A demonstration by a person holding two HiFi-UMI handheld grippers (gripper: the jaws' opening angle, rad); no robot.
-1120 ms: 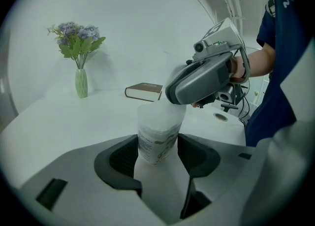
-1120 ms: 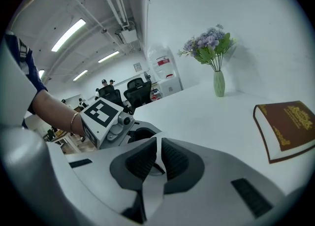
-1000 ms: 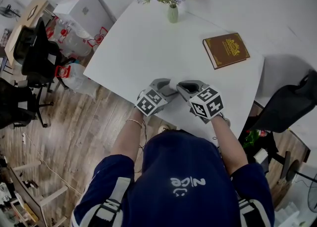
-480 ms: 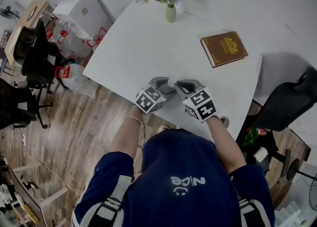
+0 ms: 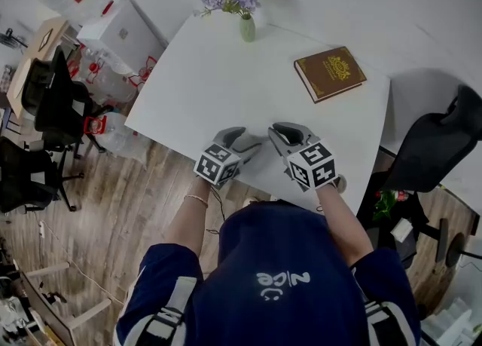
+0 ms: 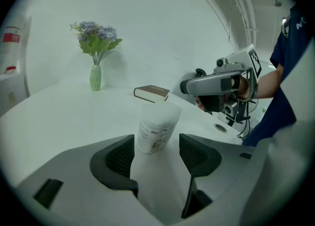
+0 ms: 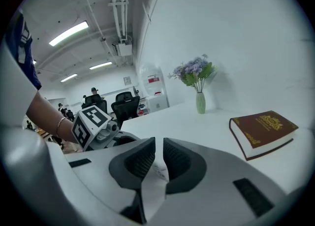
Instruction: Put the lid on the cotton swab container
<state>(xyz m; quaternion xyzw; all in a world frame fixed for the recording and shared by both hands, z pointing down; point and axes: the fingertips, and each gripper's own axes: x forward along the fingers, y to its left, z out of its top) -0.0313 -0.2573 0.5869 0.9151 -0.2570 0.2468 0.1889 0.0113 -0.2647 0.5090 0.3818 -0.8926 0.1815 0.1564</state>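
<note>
The cotton swab container stands upright on the white table, a pale printed tub with its white lid sitting on top. My left gripper is opening; the tub's foot stands between the fingertips, and neither pad touches it. In the head view the left gripper lies near the table's front edge. My right gripper hovers just right of and above the lid, apart from it. Its jaws are shut to a thin slit, through which only white and a bit of print show.
A brown book lies at the table's far right. A small green vase of purple flowers stands at the far edge. A black office chair is off the right side. The floor drops away just behind the grippers.
My left gripper has eased back slightly toward the table's front edge. The right gripper has barely moved. The head camera has shifted a little.
</note>
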